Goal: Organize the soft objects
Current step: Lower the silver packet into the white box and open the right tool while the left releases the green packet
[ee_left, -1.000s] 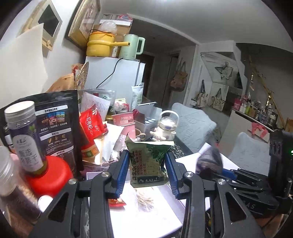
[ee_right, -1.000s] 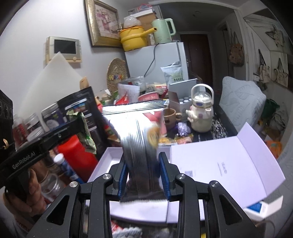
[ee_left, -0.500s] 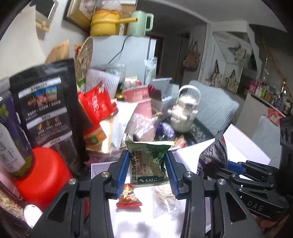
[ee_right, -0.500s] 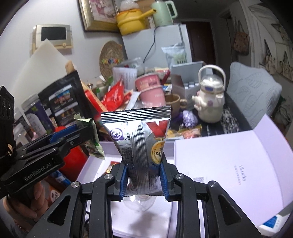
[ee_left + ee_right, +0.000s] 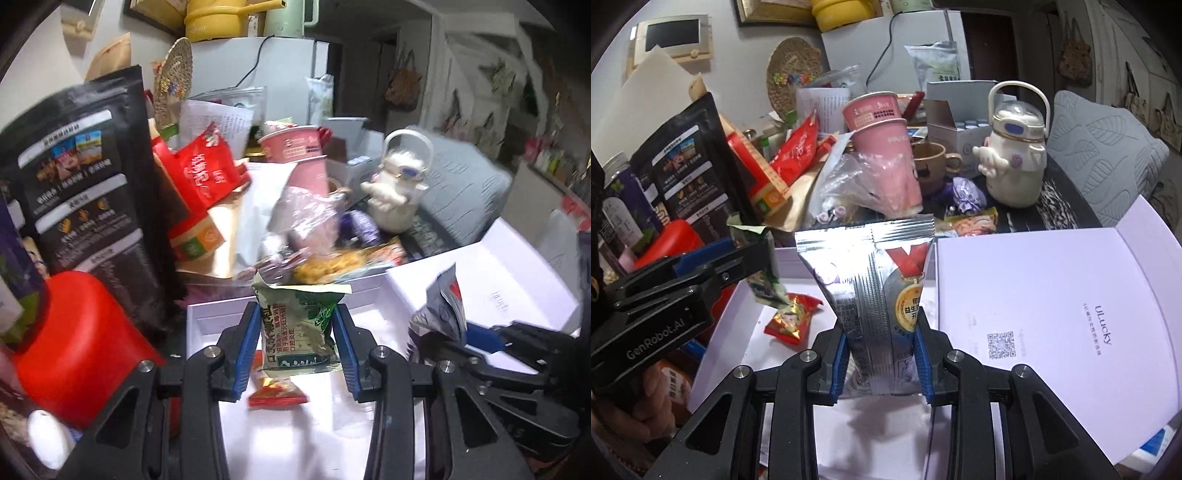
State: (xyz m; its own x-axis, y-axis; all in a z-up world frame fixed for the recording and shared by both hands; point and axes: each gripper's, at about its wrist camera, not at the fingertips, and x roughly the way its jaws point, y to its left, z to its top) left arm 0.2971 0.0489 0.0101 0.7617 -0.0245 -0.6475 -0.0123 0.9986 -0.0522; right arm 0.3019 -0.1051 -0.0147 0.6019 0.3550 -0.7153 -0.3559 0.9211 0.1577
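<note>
Green packet between left claw's pads

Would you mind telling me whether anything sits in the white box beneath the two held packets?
Only a small red candy packet lies on the floor of the white box, below the green packet toward the left. Under the silver packet the floor looks bare.

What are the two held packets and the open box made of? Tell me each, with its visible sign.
Silver packet: looks like metallised foil film, glossy; mirror sheen, ribbed crimped seal.
Green packet: probably printed plastic film, duller; it crumples softly between the left gripper's pads, top edge torn.
White box: apparently paperboard, smooth matte; a crisp fold at the lid, print on the inside.
</note>
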